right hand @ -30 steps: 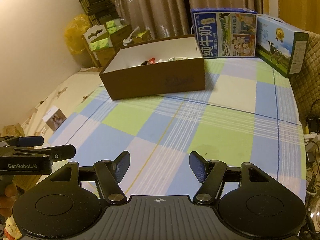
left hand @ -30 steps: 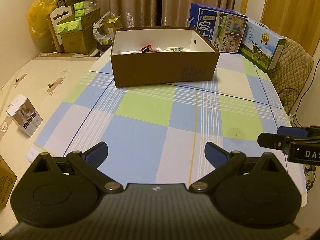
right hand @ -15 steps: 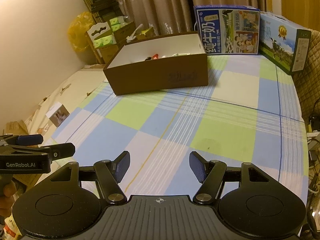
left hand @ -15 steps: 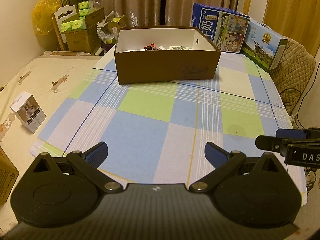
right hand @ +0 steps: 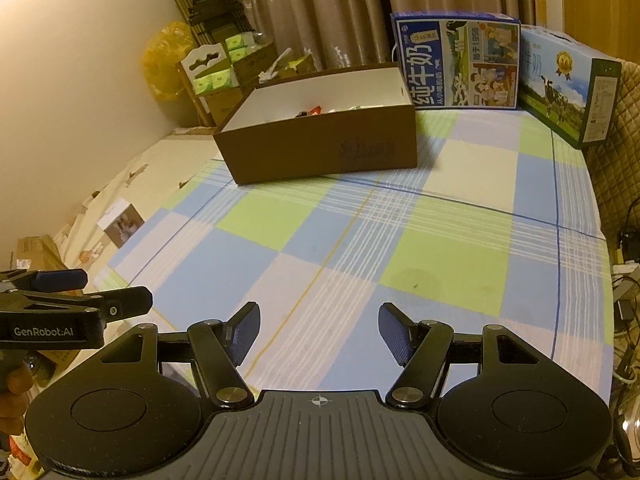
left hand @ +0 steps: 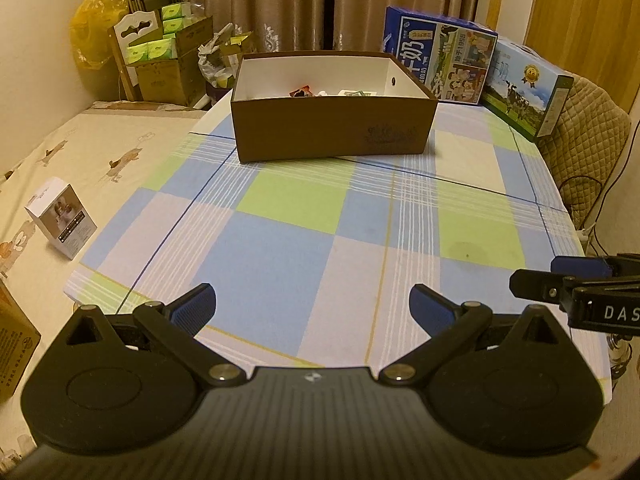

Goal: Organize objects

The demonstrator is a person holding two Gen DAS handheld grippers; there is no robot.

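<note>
Grippers first: the left gripper [left hand: 312,304] is spread wide, with nothing between its blue pads. The right gripper [right hand: 319,330] is also parted, less widely, and empty. Both hover above the near edge of a table covered by a checked cloth [left hand: 288,200] in blue, green and pale squares. In the left wrist view the right gripper's side enters at the right edge; in the right wrist view the left gripper appears at the left edge, with part of a hand [right hand: 14,384] gripping below it.

Ahead of both grippers, well apart from them across bare cloth, stands an open brown cardboard box [left hand: 332,124] with a white interior. Small items [left hand: 332,93] lie inside against its far wall; their kind cannot be told.

Beyond the box and to the right, two blue milk cartons [right hand: 456,64] stand at the far table edge, the second [right hand: 568,84] angled along the right side.

Left of the left gripper, off the table, a small white box [left hand: 62,220] rests on a cream patterned surface. Farther left, stacked cardboard boxes [left hand: 168,64] and a yellow bag [left hand: 94,28] sit before brown curtains [left hand: 288,0].
</note>
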